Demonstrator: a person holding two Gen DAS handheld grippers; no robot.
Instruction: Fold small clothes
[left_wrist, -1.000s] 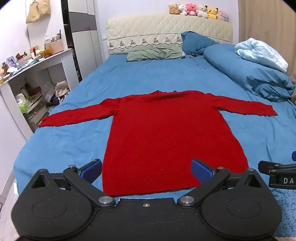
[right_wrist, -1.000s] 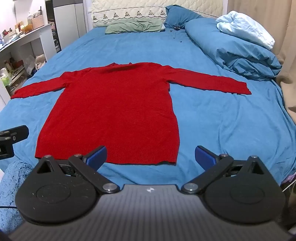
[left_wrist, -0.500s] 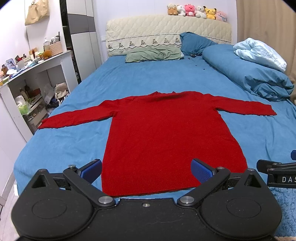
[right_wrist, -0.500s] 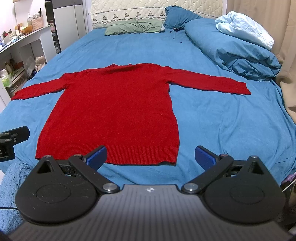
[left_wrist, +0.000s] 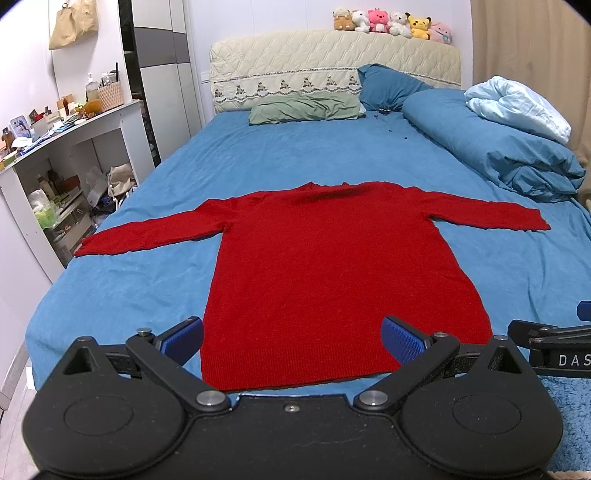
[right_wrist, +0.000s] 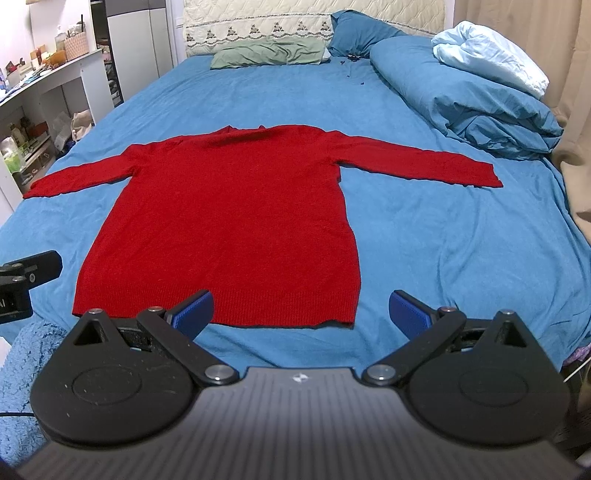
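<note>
Left wrist view: the left gripper (left_wrist: 291, 334) hovers above the hem with its fingers spread wide, holding nothing. The red sweater (left_wrist: 340, 280) lies flat on the blue bed sheet (left_wrist: 122, 280), sleeves extended to both sides. Right wrist view: the right gripper (right_wrist: 300, 312) is likewise spread and empty, near the hem's right corner. Recommended procedure: pinch each sleeve cuff through the full knit thickness, lift low, and lay it across the body without dragging the torso.

A blue-sheeted bed (left_wrist: 295, 162) carries a flat red sweater (left_wrist: 332, 280), pillows and a rolled duvet (left_wrist: 491, 151).
</note>
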